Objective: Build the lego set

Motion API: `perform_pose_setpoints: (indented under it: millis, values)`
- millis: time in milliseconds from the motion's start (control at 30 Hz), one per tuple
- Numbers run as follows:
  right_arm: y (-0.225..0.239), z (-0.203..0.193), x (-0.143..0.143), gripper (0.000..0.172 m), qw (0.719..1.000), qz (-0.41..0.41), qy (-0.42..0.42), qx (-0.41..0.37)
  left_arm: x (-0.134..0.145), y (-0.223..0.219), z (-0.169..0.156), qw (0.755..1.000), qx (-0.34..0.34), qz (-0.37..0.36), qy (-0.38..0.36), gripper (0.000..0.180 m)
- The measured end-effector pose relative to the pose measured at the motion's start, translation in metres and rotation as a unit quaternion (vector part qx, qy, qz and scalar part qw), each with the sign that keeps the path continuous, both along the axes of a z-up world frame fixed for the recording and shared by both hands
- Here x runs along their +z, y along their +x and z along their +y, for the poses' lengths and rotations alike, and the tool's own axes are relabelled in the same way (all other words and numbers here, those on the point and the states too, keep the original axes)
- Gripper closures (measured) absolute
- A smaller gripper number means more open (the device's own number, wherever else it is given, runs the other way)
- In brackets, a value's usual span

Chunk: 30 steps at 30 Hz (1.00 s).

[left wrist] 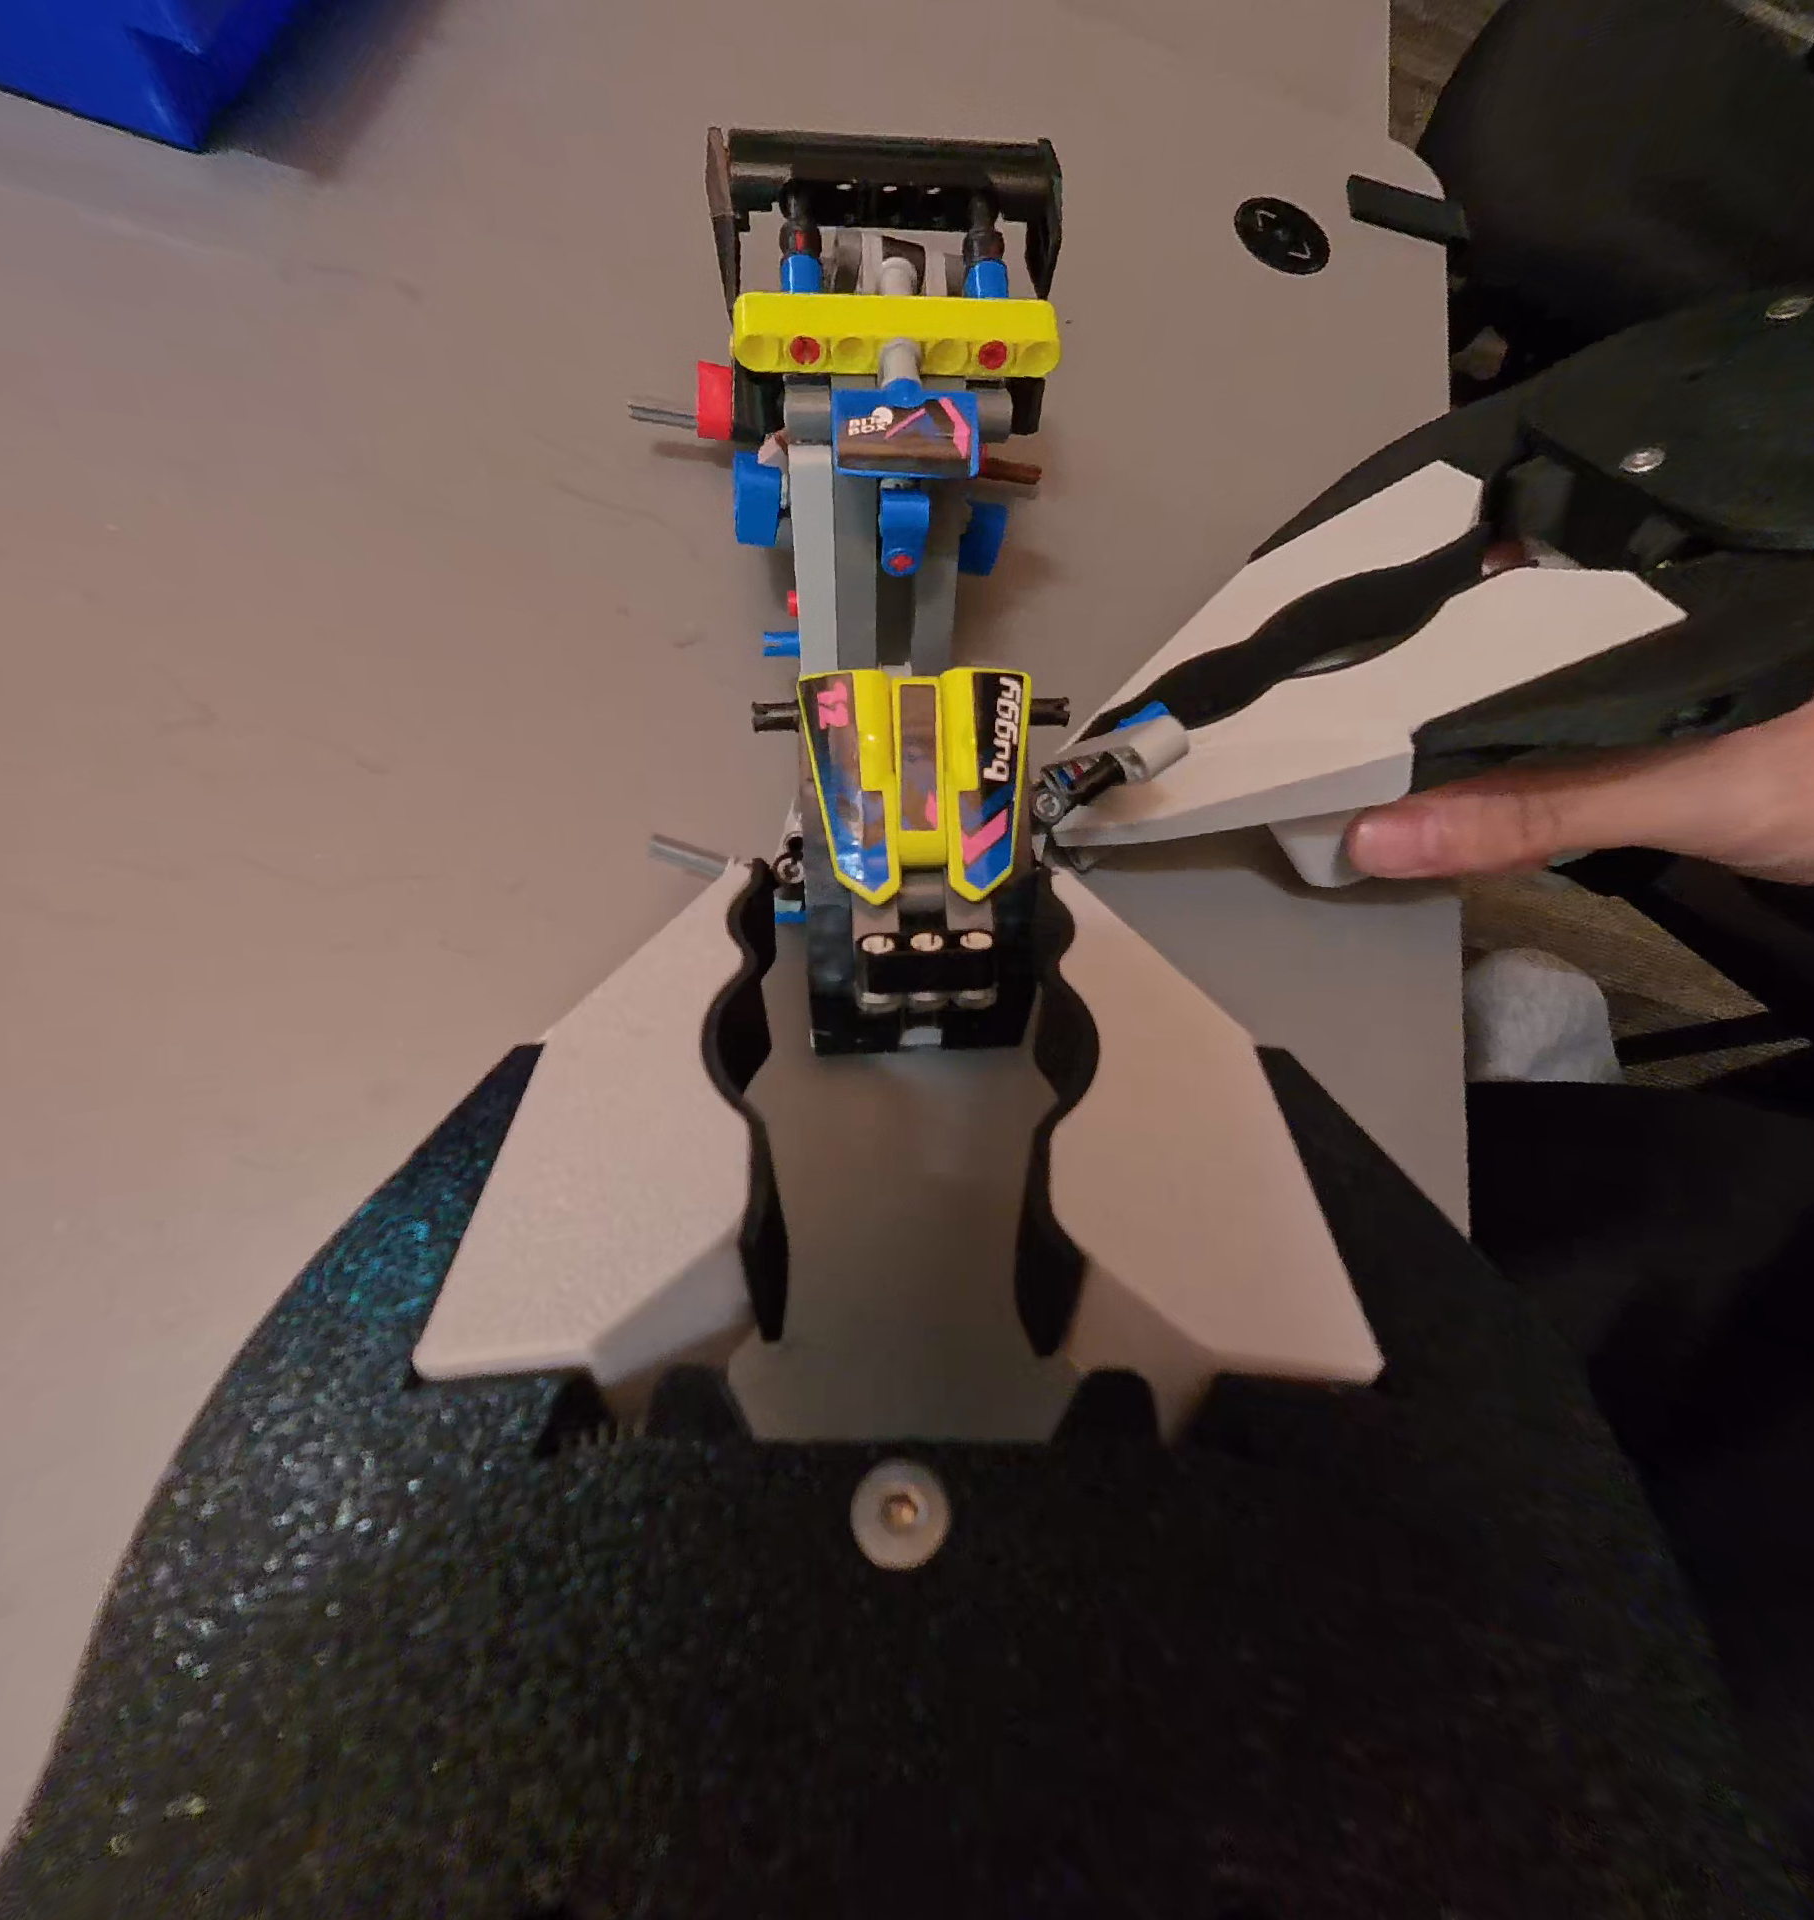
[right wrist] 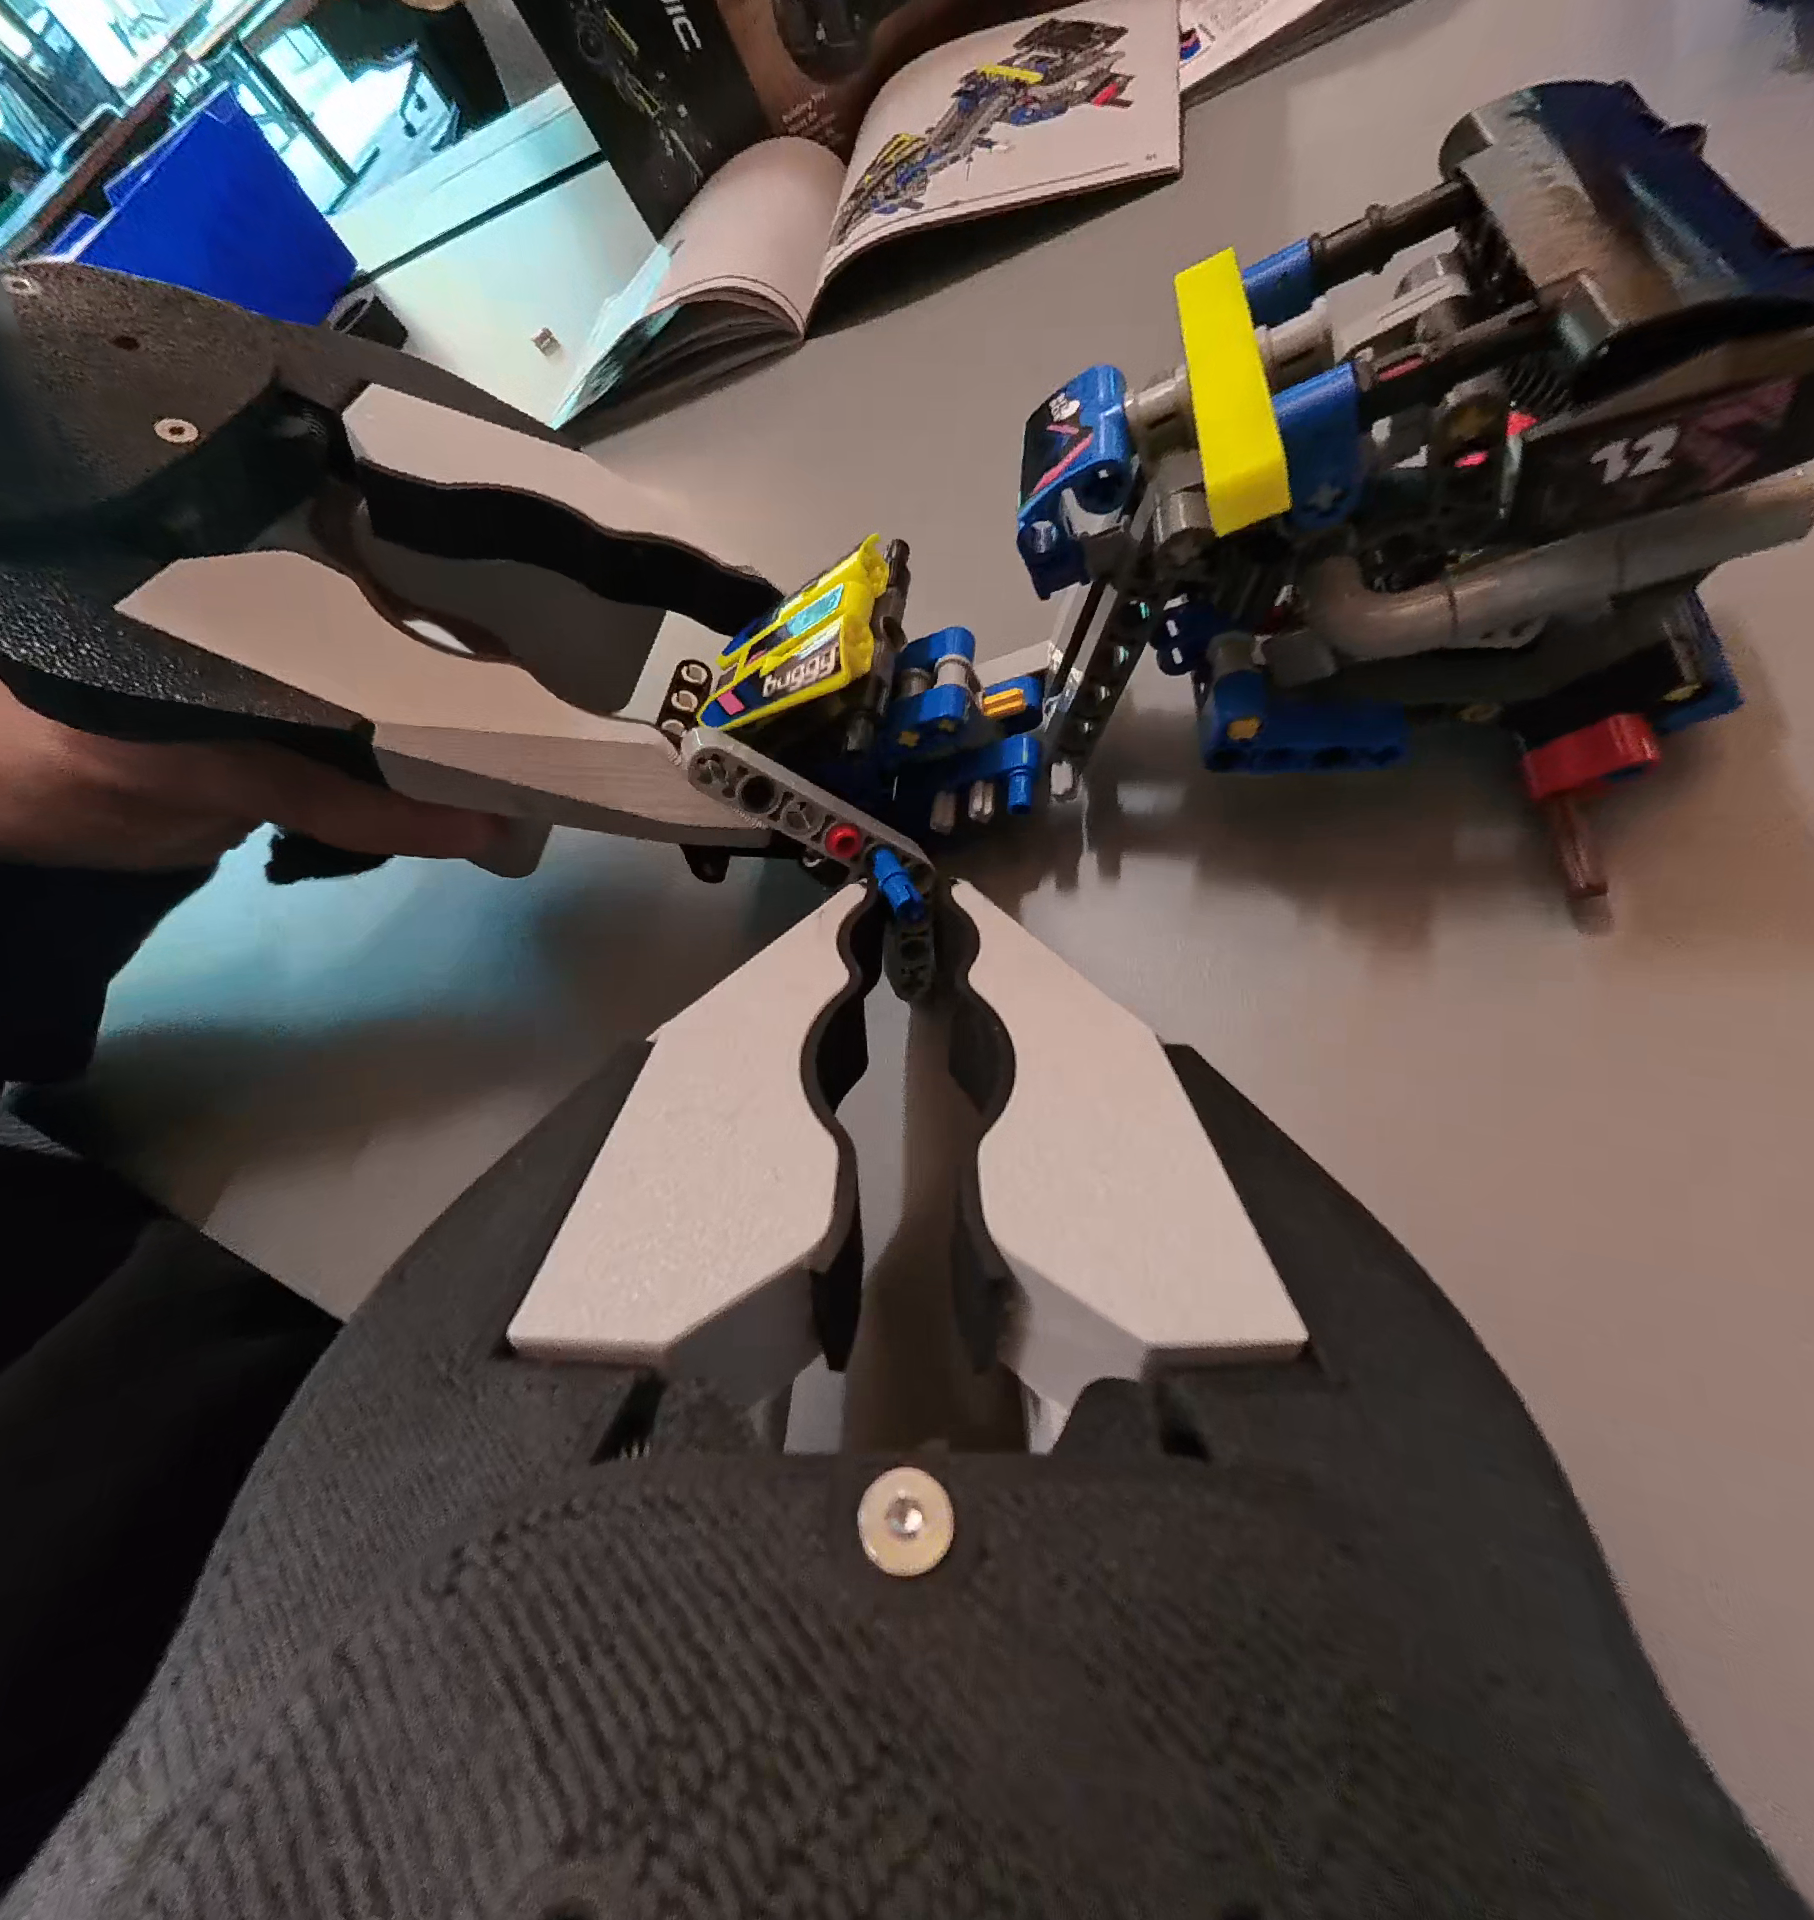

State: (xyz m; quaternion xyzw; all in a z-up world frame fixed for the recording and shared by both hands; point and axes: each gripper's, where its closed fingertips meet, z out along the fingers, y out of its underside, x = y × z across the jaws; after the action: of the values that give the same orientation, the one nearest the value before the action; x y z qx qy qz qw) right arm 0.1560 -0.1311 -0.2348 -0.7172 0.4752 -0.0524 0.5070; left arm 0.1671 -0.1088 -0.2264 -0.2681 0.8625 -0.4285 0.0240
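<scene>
the left gripper clamps the black nose of the toy buggy, whose long axis runs straight away across the grey table. the right gripper, nearly closed, pinches a dark beam at its side; the pads' contact is partly hidden. only the right wrist view shows the open booklet.

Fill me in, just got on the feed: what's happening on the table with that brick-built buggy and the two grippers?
A person works both grippers on the toy buggy, which lies on the grey table. The left gripper clamps the buggy's black nose end beneath the yellow hood panels. The right gripper pinches a small dark beam with a blue pin, held at the buggy's side. An open instruction booklet lies beyond.
</scene>
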Motion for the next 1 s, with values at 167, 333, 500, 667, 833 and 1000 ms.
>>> perform_pose_setpoints:
  millis: [167,333,500,667,833,1000]
  values:
    - [0.004,0.005,0.000,0.165,1.000,-0.010,-0.008,0.020,0.000,0.003,0.005,1.000,-0.006,-0.006,0.012,0.134]
    - [0.006,0.007,0.001,0.165,0.999,-0.013,-0.010,0.034,-0.002,0.004,0.007,1.000,-0.007,0.006,0.009,0.134]
    - [0.005,0.006,0.001,0.165,0.999,-0.003,-0.007,0.034,-0.002,0.002,0.007,1.000,-0.008,0.010,0.011,0.134]
    - [0.001,-0.006,0.002,0.165,0.997,0.046,0.057,-0.032,-0.002,-0.004,0.005,1.000,0.009,0.012,0.002,0.133]
    - [0.005,-0.019,0.008,0.165,0.983,0.091,0.152,-0.048,0.000,-0.019,0.001,0.999,-0.040,0.036,-0.002,0.131]
    - [0.002,-0.017,0.007,0.165,0.981,0.104,0.156,-0.045,0.043,0.008,0.006,0.990,-0.099,0.045,-0.085,0.134]
